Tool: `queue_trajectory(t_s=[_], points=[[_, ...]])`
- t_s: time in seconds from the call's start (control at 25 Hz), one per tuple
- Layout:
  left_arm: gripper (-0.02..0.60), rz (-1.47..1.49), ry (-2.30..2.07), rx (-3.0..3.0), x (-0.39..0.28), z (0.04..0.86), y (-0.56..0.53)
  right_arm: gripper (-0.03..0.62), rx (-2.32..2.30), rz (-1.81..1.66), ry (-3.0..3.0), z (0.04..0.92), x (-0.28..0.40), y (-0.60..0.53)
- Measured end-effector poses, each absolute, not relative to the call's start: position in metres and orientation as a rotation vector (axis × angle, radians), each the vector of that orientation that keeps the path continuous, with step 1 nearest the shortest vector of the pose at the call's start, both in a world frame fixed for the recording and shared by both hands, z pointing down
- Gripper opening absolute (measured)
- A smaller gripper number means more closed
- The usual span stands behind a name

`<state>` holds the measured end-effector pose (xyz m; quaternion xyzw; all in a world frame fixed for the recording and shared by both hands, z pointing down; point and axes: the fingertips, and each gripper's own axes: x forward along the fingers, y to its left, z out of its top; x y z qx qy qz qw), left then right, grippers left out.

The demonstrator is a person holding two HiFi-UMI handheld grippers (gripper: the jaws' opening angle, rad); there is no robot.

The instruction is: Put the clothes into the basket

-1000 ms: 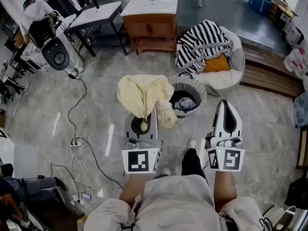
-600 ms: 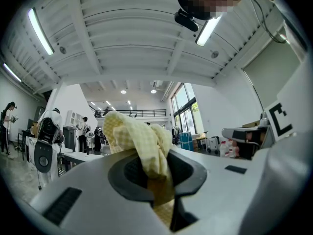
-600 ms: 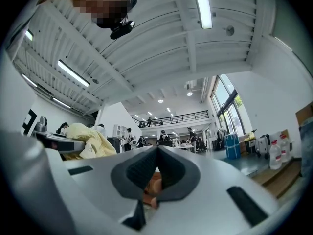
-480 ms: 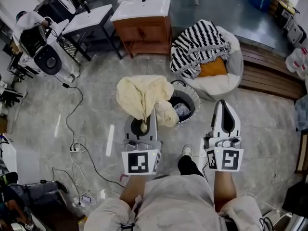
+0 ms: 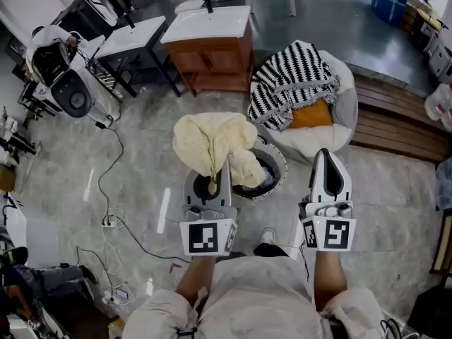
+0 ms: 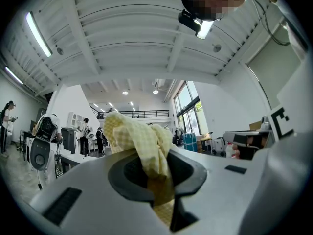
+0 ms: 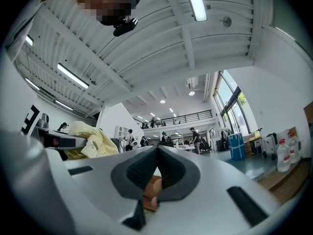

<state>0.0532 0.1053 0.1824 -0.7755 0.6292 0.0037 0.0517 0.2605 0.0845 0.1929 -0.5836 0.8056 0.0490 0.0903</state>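
My left tool [image 5: 211, 183] clamped on yellow checked cloth [image 5: 212, 136], held at basket [image 5: 278, 158] rim, not yet in. Pale garment [image 5: 266, 179] already inside. My right tool [image 5: 326, 158] closed, empty.

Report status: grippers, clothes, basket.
Left gripper shut on yellow cloth. Right gripper shut, empty. Basket ahead, cloth not yet in. Nothing in the way.

We see only the right rim of the round grey basket [image 5: 280, 163]; the crumpled pale-yellow cloth [image 5: 212, 140] hides its left.
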Motion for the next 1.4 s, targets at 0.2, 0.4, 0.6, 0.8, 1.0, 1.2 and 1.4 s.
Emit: queue_trajectory(t_s=[0.2,0.4,0.6,0.8,1.0,1.2,1.4], points=[[0.058,-0.007,1.931,-2.35,0.062,0.188,0.085,-0.012,-1.723,0.131,2.397,0.198,0.273,0.062],[0.058,-0.002,1.932,-2.36,0.062,0.194,0.062,-0.012,-1.724,0.125,2.409,0.205,0.274,0.042],[0.058,0.012,1.921,-2.388,0.054,0.205,0.035,-0.012,-1.74,0.141,2.423,0.212,0.264,0.02],[0.058,0.029,1.913,-2.417,0.031,0.213,-0.002,-0.012,-1.759,0.172,2.45,0.212,0.234,-0.014],[0.058,-0.026,1.917,-2.463,0.011,0.237,-0.045,-0.012,-1.789,0.171,2.498,0.222,0.205,-0.052],[0.059,-0.075,1.912,-2.531,-0.009,0.264,-0.086,-0.012,-1.816,0.141,2.536,0.235,0.174,-0.088],[0.058,-0.192,1.885,-2.597,-0.025,0.303,-0.114,-0.012,-1.866,0.132,2.596,0.26,0.148,-0.117]])
